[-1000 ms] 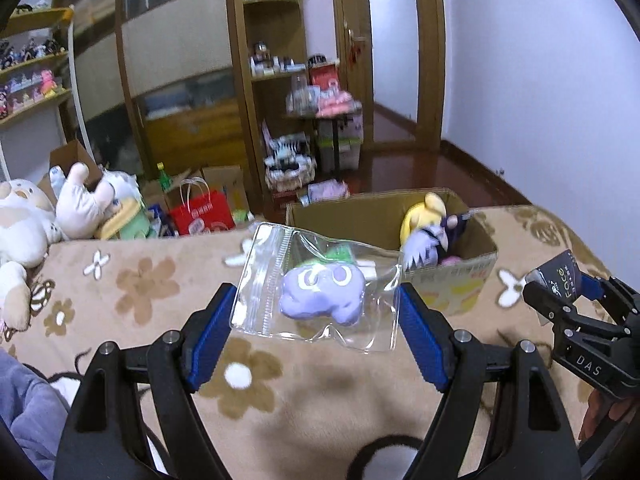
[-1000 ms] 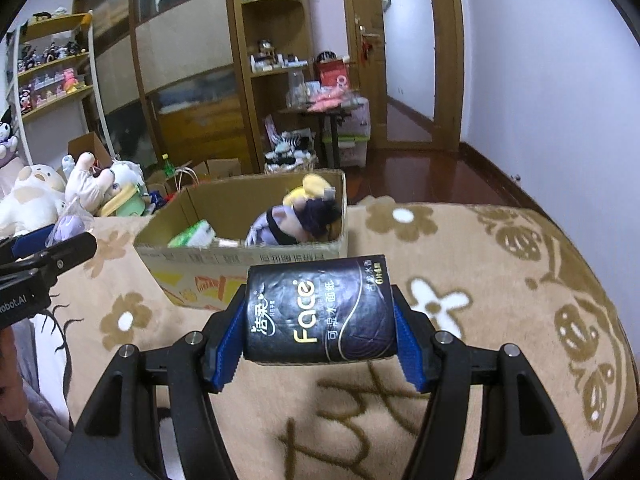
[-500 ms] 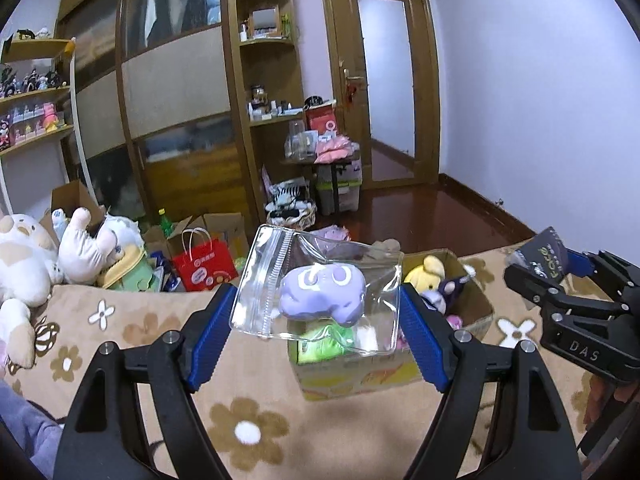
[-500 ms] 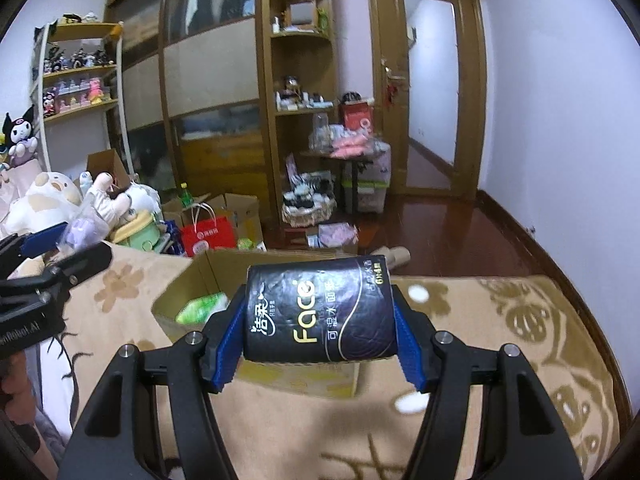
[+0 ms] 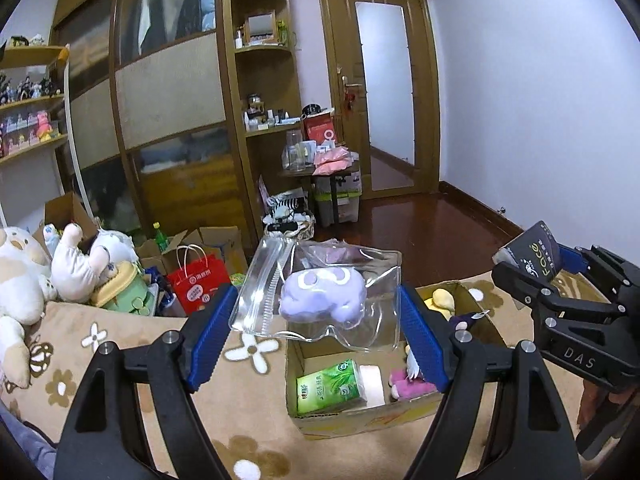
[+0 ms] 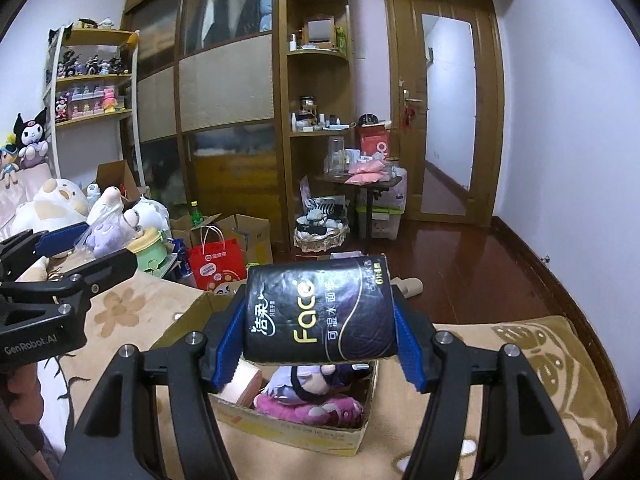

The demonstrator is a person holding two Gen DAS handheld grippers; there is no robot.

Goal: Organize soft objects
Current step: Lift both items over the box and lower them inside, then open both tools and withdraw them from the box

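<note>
Cardboard box [image 5: 360, 424] sits at 6 o'clock under both loads. We hold the bagged purple plush [image 5: 322, 300] clamped in the left hand-held gripper [image 5: 316, 334], the tissue pack [image 6: 320, 314] in the right hand-held gripper [image 6: 318, 350]. Lower each inside the rim, then release.

I see the box [image 5: 360, 420] mouth open from above, but toys [image 6: 308, 400] and a tissue pack [image 5: 330, 384] crowd its floor.
</note>
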